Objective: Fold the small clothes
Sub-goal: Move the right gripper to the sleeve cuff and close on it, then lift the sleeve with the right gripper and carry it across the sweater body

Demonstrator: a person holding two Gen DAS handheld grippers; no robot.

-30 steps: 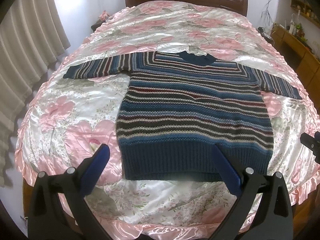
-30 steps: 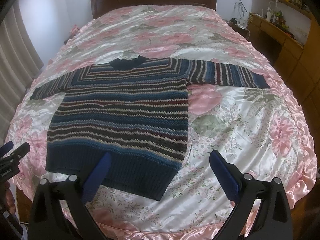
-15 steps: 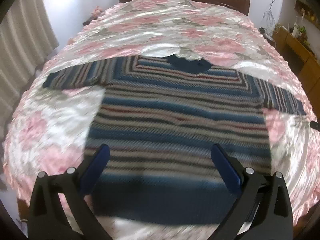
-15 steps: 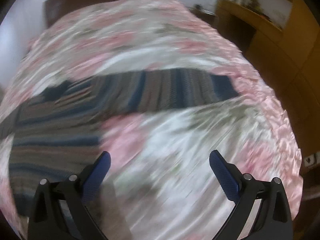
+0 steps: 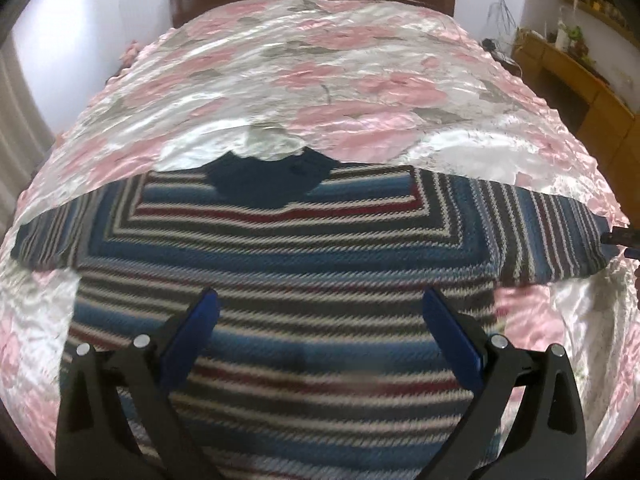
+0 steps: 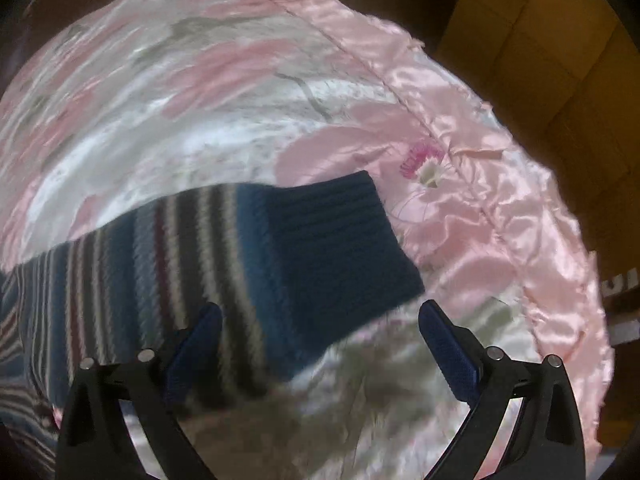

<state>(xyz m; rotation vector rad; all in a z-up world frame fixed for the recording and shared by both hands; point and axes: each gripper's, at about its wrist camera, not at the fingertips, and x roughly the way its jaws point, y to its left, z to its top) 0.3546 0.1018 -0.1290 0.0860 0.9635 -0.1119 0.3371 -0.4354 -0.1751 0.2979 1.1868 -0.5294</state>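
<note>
Across the middle of the floral bedspread (image 5: 360,80) lies the striped sweater (image 5: 280,264), flat, no readable writing. Near the bedspread's right edge, its cuff (image 6: 340,240) sits just ahead of the right gripper (image 6: 320,332); left gripper (image 5: 320,316) hovers over the chest. All fingers spread wide, empty.

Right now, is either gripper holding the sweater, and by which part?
Nothing is held. The left gripper is open over the sweater body; the right gripper is open near the sleeve cuff.
</note>
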